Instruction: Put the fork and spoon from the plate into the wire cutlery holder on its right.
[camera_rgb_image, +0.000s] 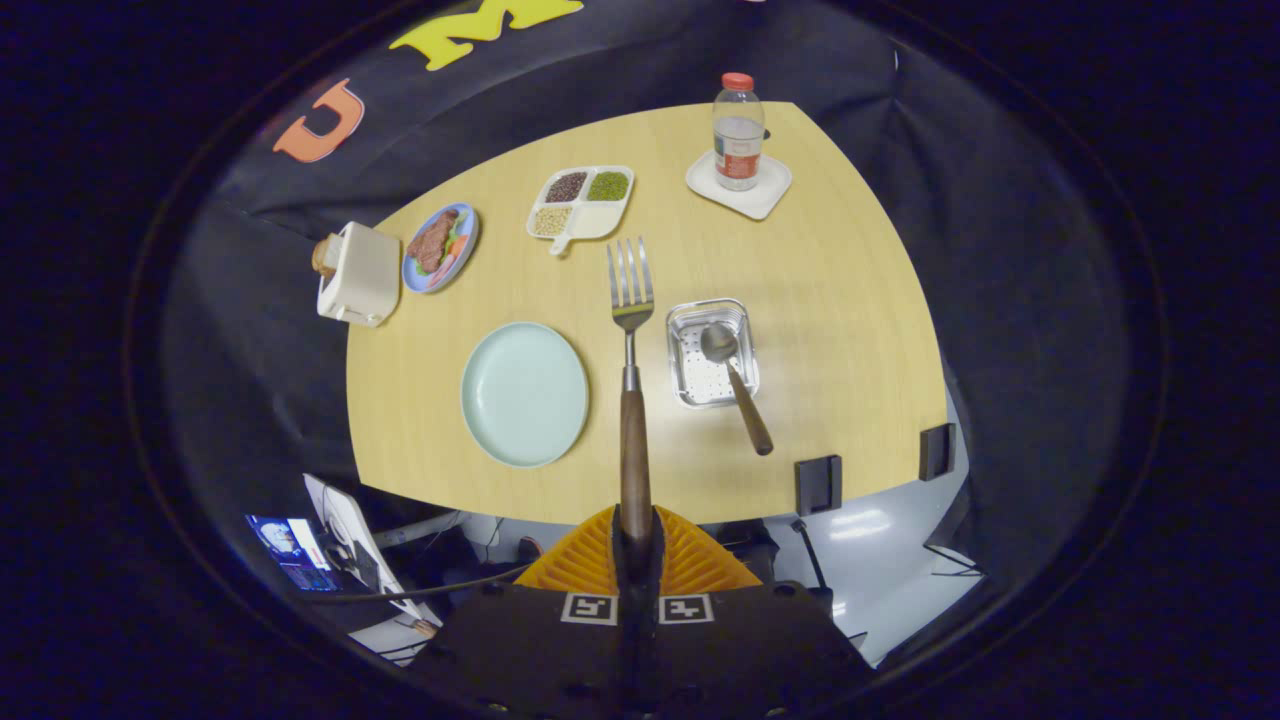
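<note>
One fork (631, 290), one spoon (733, 385), two plates (524, 394), one bottle (738, 131), one toaster (357, 274).

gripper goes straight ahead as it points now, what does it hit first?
Likely bare table: the gripper, shut on the fork, points between the plate and the cutlery holder. Height unclear.

Your one camera rides on the gripper (636, 545) and looks forward along its fingers, so right now you're staring almost straight down at the table (820, 290) from well above, far enough up that every edge of it fits in. The fork (632, 390) clamped in the fingers runs from 6 o'clock toward 12. The booth wall sits past the table's far edge at 12.
</note>
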